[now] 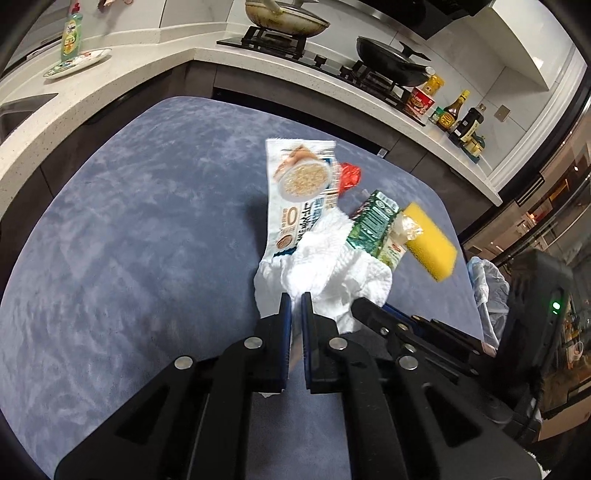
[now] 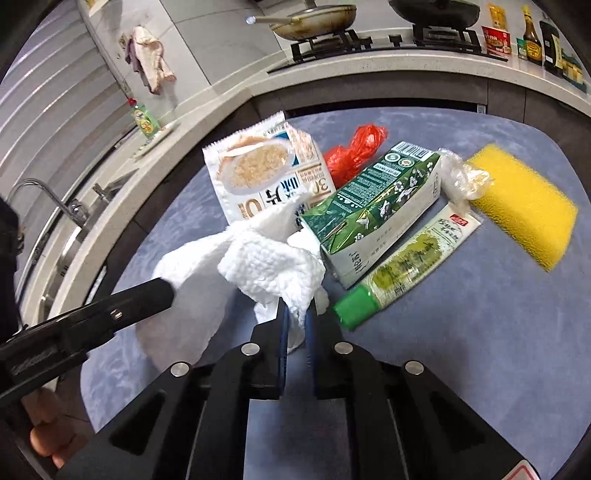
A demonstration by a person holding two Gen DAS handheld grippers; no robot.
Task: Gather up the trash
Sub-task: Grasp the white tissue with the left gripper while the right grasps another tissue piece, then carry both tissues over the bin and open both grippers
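A crumpled white paper towel [image 1: 321,269] [image 2: 273,258] lies at the near side of a litter pile on the blue mat [image 1: 147,240]. My left gripper [image 1: 295,301] is shut on the towel's near left part. My right gripper [image 2: 297,314] is shut on a fold at the towel's right. Each gripper shows in the other's view, the right gripper [image 1: 360,304] and the left gripper [image 2: 164,291]. Behind the towel lie an oatmeal packet [image 2: 258,170], a red plastic bag [image 2: 354,151], a green carton [image 2: 376,210], a green-capped tube [image 2: 402,266], clear wrap [image 2: 461,177] and a yellow sponge [image 2: 524,210].
A pale worktop [image 1: 110,99] curves around the far side, with a stove and two pans [image 1: 288,18], sauce bottles [image 1: 454,110], a sink tap [image 2: 48,195] and a dish-soap bottle [image 1: 72,33]. A bag-lined bin [image 1: 487,291] stands right of the mat. A hand [image 2: 44,435] holds the left gripper.
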